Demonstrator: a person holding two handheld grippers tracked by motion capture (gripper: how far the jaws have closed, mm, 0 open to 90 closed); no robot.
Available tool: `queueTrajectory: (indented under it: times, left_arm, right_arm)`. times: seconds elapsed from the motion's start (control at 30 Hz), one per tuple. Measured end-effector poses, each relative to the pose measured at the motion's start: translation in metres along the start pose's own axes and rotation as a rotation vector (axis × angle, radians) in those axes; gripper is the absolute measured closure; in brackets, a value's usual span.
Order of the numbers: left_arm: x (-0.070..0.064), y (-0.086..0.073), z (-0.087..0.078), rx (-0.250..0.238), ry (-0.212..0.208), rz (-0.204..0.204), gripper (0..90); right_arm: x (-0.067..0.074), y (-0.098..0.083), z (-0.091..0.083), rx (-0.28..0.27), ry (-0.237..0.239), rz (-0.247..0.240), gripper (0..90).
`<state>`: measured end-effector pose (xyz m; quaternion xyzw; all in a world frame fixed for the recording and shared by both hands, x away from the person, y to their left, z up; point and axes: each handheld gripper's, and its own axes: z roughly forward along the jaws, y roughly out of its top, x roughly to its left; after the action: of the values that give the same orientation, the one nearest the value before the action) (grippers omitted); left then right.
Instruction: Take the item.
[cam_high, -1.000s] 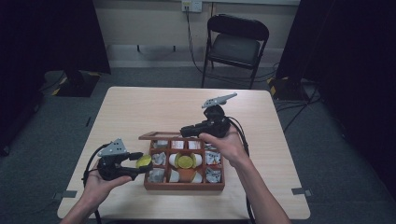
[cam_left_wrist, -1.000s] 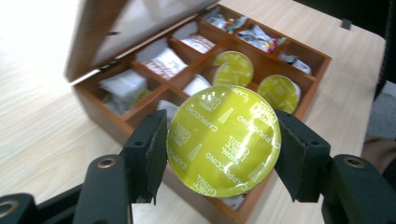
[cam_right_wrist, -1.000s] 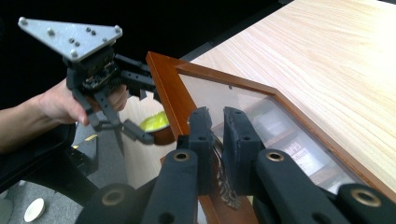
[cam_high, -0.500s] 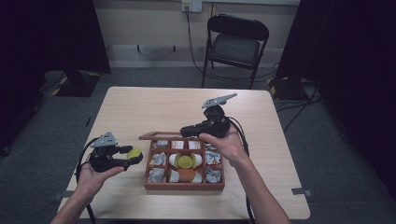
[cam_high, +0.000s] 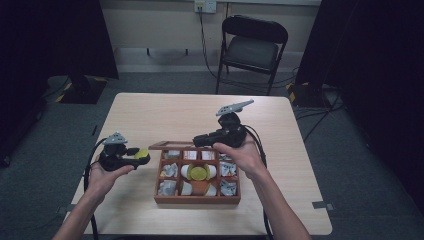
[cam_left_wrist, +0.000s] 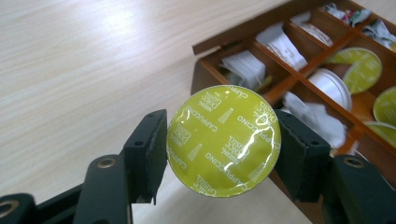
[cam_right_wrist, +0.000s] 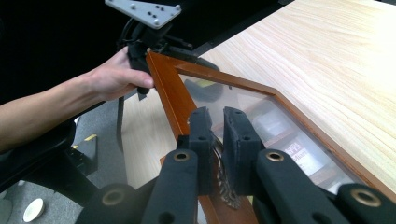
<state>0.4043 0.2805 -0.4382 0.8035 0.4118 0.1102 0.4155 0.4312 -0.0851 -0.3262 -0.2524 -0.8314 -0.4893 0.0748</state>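
Left hand-held gripper (cam_high: 142, 158) carried its clamped capsule (cam_left_wrist: 224, 140) away from box (cam_high: 197, 199); right hand-held gripper (cam_right_wrist: 217, 128) pinched glass lid (cam_right_wrist: 173, 84) open.

- Wooden box (cam_left_wrist: 299, 79) cut off by right edge of left gripper view.
- Lid frame (cam_right_wrist: 261, 93) cropped at lower right of right gripper view.
- Packet labels (cam_high: 190, 155) too small to read.

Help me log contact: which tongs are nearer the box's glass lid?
Right. The right tongs are clamped on the glass lid; the left tongs hold a yellow capsule beside the wooden box.
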Motion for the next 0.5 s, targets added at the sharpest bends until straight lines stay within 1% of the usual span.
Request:
queueTrajectory:
  times: [0.03, 0.07, 0.1, 0.13, 0.17, 0.2, 0.23, 0.3, 0.37, 0.43, 0.47, 0.5]
  left_arm:
    - [0.001, 0.001, 0.003, 0.0, 0.005, -0.005, 40.2]
    - [0.002, 0.001, 0.005, 0.01, 0.006, -0.003, 40.2]
    - [0.003, 0.002, 0.008, 0.032, 0.012, 0.011, 40.2]
    - [0.004, 0.001, 0.011, 0.042, 0.02, 0.012, 40.2]
    - [0.004, 0.001, 0.011, 0.042, 0.02, 0.012, 40.2]
    - [0.007, 0.0, 0.016, 0.054, 0.019, 0.0, 40.2]
    - [0.008, -0.001, 0.018, 0.052, 0.019, -0.013, 40.2]
    - [0.011, -0.002, 0.021, 0.051, 0.028, -0.017, 40.2]
    - [0.013, -0.002, 0.024, 0.065, 0.033, -0.019, 40.2]
    - [0.013, -0.002, 0.028, 0.073, 0.022, -0.025, 40.2]
    - [0.012, -0.003, 0.031, 0.085, 0.023, -0.024, 40.2]
    - [0.012, -0.004, 0.034, 0.097, 0.027, -0.012, 40.2]
  right_arm:
    - [0.0, 0.0, 0.0, 0.0, 0.0, 0.0, 82.4]
    - [0.0, 0.0, 0.0, 0.0, 0.0, -0.001, 82.3]
    - [0.0, 0.0, 0.0, 0.0, 0.0, -0.001, 82.4]
    - [0.0, 0.0, 0.0, 0.0, 0.0, -0.001, 82.4]
    - [0.0, 0.0, 0.0, 0.0, 0.0, 0.0, 82.3]
    - [0.0, 0.0, 0.0, 0.0, 0.002, 0.0, 82.3]
    - [0.0, 0.0, 0.0, -0.001, 0.002, 0.001, 82.4]
    - [-0.001, 0.0, 0.0, -0.001, 0.003, 0.001, 82.4]
    - [-0.001, 0.0, 0.0, 0.0, 0.003, 0.001, 82.4]
    - [0.0, 0.0, 0.0, 0.0, 0.002, 0.001, 82.4]
    - [0.0, 0.0, 0.0, 0.0, 0.002, 0.001, 82.4]
    - [0.0, 0.0, 0.0, 0.0, 0.002, 0.001, 82.4]
